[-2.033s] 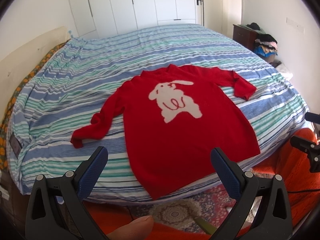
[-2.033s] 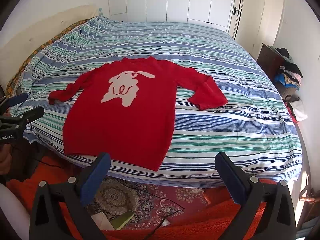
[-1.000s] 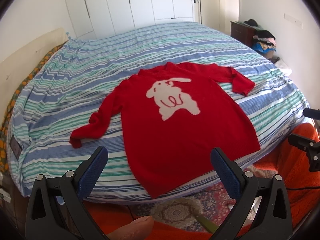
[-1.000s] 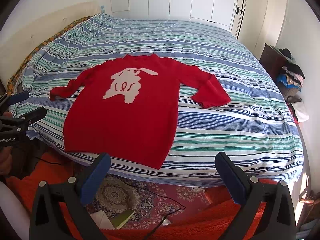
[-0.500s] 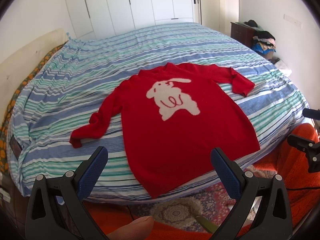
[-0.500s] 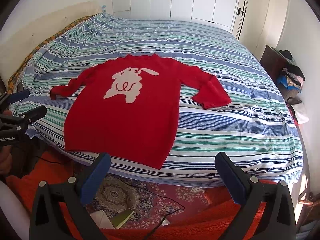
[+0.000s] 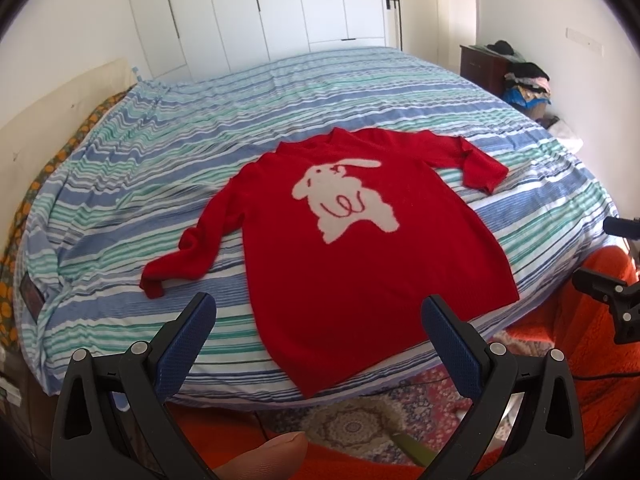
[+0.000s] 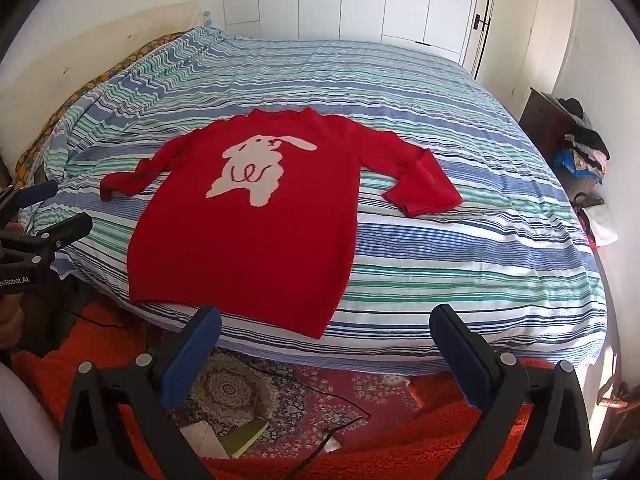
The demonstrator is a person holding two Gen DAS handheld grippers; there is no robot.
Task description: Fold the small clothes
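the bed (image 8: 460, 264), covered by a blue, green and white striped sheet, fills both views, and beyond its near edge a patterned rug (image 8: 240, 392) is seen on the floor. a red sweater (image 8: 248, 236) with a white rabbit motif is spread face up on the near part of the bed, its hem hanging just over the edge; one sleeve (image 7: 188, 252) is stretched out to the left, the other sleeve (image 8: 424, 184) is bent back on itself at the right. no fold is yet made, so the task is judged to be at its start, with the approach in hand. the left tongs (image 7: 318, 318) and the right tongs (image 8: 326, 334) are held wide apart, empty, short of the bed and clear of the cloth. next, a sleeve or a side edge is probably to be reached, pinched and carried over the body.
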